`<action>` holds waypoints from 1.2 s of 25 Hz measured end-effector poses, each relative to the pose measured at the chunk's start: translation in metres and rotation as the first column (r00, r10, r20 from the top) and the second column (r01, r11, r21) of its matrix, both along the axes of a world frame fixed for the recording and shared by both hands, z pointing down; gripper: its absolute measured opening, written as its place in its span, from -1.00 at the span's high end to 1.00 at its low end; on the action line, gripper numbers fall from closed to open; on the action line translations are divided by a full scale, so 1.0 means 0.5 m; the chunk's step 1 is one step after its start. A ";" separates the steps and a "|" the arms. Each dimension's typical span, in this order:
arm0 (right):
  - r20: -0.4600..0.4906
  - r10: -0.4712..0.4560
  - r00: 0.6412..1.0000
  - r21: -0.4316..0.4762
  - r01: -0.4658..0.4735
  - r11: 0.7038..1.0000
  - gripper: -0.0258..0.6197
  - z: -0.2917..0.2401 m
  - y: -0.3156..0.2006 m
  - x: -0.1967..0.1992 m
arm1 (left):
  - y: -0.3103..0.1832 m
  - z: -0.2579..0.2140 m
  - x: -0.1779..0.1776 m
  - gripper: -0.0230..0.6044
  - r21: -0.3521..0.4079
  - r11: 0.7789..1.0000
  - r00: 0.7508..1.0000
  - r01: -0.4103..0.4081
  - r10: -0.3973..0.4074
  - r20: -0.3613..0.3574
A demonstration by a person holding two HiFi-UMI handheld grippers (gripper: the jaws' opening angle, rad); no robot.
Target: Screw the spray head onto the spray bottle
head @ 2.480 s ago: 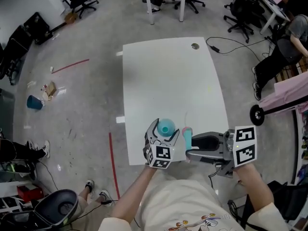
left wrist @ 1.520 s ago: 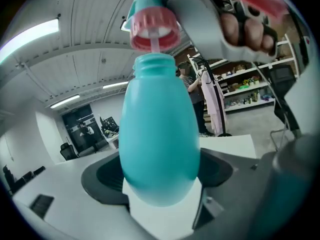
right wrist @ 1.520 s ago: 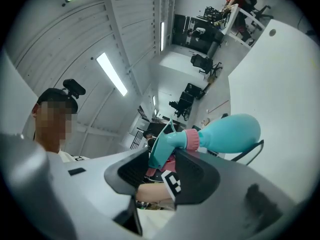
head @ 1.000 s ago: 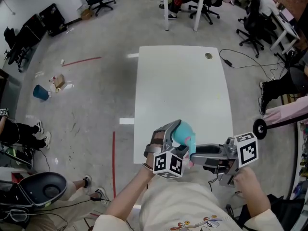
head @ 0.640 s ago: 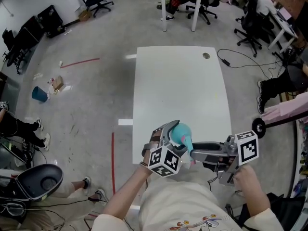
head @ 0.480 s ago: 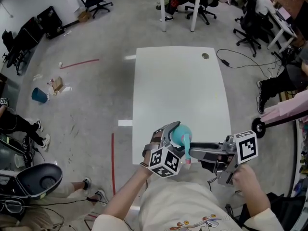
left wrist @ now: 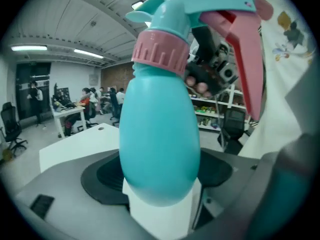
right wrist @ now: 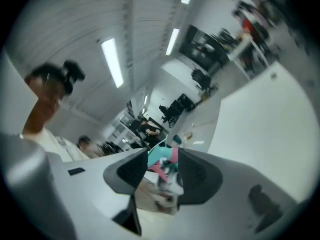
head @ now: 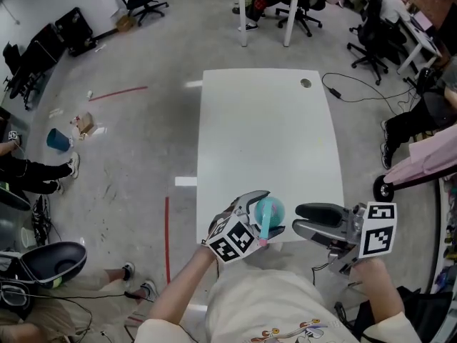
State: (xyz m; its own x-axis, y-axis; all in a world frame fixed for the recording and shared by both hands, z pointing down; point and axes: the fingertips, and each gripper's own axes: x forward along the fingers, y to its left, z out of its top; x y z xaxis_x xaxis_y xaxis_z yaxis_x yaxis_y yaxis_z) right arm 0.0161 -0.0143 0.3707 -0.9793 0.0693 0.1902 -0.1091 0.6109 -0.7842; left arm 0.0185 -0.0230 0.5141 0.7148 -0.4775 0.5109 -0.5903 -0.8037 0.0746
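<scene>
the left gripper (head: 258,213) is clamped wide around the belly of the teal bottle (left wrist: 160,134), tilted over the near edge of the white table (head: 271,134), spray head (left wrist: 200,4) and pink collar (left wrist: 162,51) already on its neck. the right gripper (head: 298,219) hangs beside it over that same edge, jaws parted and empty, so i'd say it's between twists and must grip the collar again. chairs (head: 365,41) past the table's far edge hinder nothing.
</scene>
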 end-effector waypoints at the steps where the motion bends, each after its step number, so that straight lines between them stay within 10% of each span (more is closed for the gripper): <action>1: -0.042 -0.014 0.999 0.215 0.022 0.976 0.38 -0.011 -0.005 0.001 | 0.016 -0.006 0.005 -0.38 -0.023 0.998 0.998 -0.057 0.056 -0.021; 3: -0.154 -0.089 0.984 0.605 0.165 0.779 0.38 -0.030 0.011 -0.008 | 0.051 -0.022 0.016 -0.38 -0.071 0.982 0.983 -0.177 0.173 -0.063; 5: -0.295 -0.208 0.933 0.770 0.361 0.527 0.38 -0.026 0.057 -0.016 | 0.090 -0.048 0.032 -0.39 -0.111 0.946 0.950 -0.303 0.291 -0.117; 7: -0.337 -0.349 0.874 0.781 0.467 0.414 0.38 -0.022 0.098 -0.024 | 0.125 -0.084 0.045 -0.39 -0.131 0.900 0.904 -0.417 0.395 -0.160; 12: -0.229 -0.524 0.820 0.697 0.514 0.500 0.38 -0.065 0.110 -0.030 | 0.179 -0.158 0.071 -0.38 -0.129 0.807 0.817 -0.576 0.564 -0.120; 15: -0.211 -0.599 0.772 0.666 0.562 0.491 0.38 -0.081 0.131 -0.023 | 0.200 -0.168 0.086 -0.39 -0.144 0.769 0.782 -0.623 0.615 -0.097; 30: -0.266 -0.702 0.661 0.607 0.680 0.411 0.50 -0.065 0.166 -0.001 | 0.216 -0.132 0.089 -0.38 -0.199 0.724 0.737 -0.661 0.676 0.010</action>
